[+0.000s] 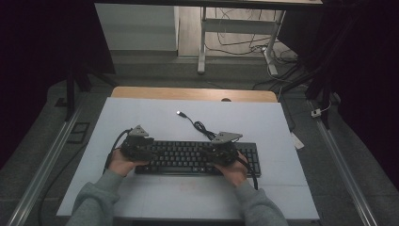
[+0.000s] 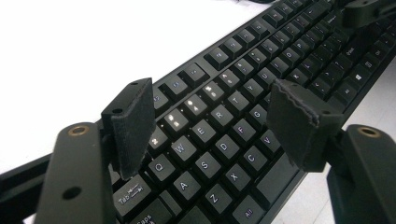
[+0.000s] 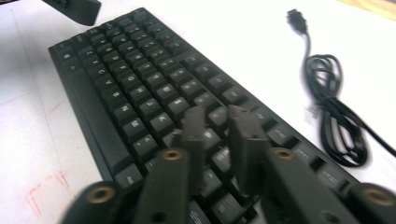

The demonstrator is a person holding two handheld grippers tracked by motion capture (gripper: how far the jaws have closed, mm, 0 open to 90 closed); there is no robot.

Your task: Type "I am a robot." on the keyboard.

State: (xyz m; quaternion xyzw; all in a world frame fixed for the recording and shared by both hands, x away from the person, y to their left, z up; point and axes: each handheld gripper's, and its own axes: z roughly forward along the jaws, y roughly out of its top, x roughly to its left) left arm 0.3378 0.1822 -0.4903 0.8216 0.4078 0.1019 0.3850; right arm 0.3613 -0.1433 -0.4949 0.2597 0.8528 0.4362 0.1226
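Note:
A black keyboard [image 1: 188, 157] lies across the white mat, its coiled cable [image 1: 200, 126] trailing back to a USB plug [image 1: 179, 113]. My left gripper [image 1: 151, 151] hovers over the keyboard's left end. In the left gripper view this gripper [image 2: 210, 121] stands wide open above the letter keys [image 2: 243, 93], with nothing between its pads. My right gripper [image 1: 217, 153] is over the keyboard's right part. In the right gripper view its jaws [image 3: 217, 126] stand a narrow gap apart just above the keys [image 3: 140, 79], gripping nothing. The coiled cable [image 3: 334, 116] lies to their right.
The white mat [image 1: 141, 113] covers a wooden table [image 1: 193, 93]. Red marks [image 3: 46, 191] show on the mat in front of the keyboard. Beyond the table are a desk leg [image 1: 202, 42] and floor cables [image 1: 244, 47]. Metal rails run along both sides.

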